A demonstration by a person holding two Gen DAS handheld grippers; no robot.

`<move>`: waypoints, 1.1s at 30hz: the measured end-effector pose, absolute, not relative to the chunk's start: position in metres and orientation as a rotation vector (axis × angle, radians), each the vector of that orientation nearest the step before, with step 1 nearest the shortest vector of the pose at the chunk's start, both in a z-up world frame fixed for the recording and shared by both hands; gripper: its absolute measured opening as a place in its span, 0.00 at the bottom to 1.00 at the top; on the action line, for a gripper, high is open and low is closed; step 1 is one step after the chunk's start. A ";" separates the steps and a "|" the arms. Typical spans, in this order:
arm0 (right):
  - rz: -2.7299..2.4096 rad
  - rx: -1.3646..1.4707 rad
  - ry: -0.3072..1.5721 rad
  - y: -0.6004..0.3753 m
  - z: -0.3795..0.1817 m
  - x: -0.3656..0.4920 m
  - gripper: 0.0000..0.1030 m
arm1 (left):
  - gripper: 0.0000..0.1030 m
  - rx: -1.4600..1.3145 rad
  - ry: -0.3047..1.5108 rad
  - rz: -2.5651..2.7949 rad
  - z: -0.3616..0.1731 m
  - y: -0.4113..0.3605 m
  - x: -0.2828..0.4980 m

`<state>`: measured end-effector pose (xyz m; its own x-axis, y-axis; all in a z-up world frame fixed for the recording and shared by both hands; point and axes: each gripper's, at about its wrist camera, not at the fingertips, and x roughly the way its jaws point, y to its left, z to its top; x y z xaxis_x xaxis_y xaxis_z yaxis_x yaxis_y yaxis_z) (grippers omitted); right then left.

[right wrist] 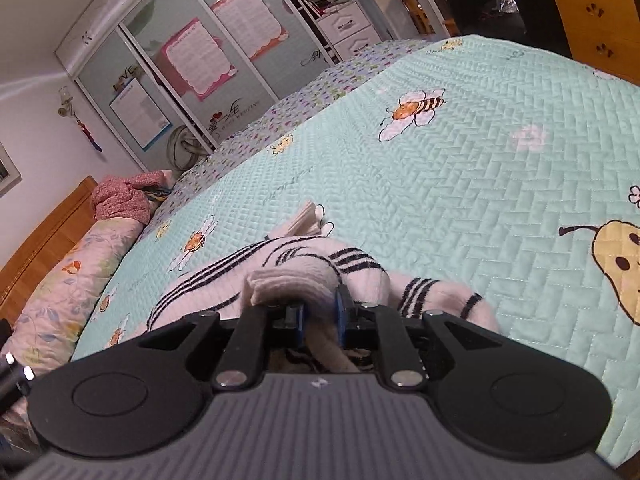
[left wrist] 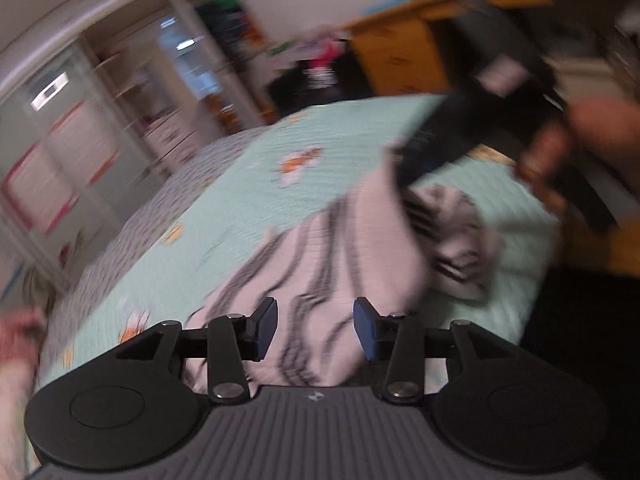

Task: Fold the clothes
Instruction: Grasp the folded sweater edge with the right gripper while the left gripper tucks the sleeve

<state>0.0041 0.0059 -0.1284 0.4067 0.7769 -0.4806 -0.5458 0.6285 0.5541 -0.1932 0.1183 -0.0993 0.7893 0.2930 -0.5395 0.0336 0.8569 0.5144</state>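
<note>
A white knitted garment with black stripes (left wrist: 320, 248) lies rumpled on the mint quilted bedspread (left wrist: 224, 200). In the blurred left wrist view my left gripper (left wrist: 316, 330) hovers over it, jaws apart, no cloth pinched between the blue pads (left wrist: 268, 320). The right gripper (left wrist: 404, 168) shows as a dark shape at upper right, held by a hand (left wrist: 580, 148) and meeting the garment's far edge. In the right wrist view my right gripper (right wrist: 320, 316) is shut on a fold of the striped garment (right wrist: 288, 276), and cloth passes between its pads.
A wardrobe with sliding doors and posters (right wrist: 192, 60) stands past the bed. A wooden dresser (right wrist: 596, 12) is at the far right. Pillows and a pink bundle (right wrist: 124, 196) lie by the wooden headboard (right wrist: 40, 240). Bare bedspread (right wrist: 480, 152) stretches beyond the garment.
</note>
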 end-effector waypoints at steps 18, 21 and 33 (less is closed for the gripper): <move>0.847 0.377 0.827 -0.007 -0.138 0.009 0.36 | 0.20 0.790 0.709 0.099 -0.151 0.094 -0.137; 0.821 0.404 0.849 -0.011 -0.146 0.013 0.42 | 0.17 0.680 0.663 0.148 -0.133 0.105 -0.135; 0.805 0.490 0.900 -0.017 -0.161 0.021 0.45 | 0.40 0.808 0.687 0.097 -0.141 0.095 -0.153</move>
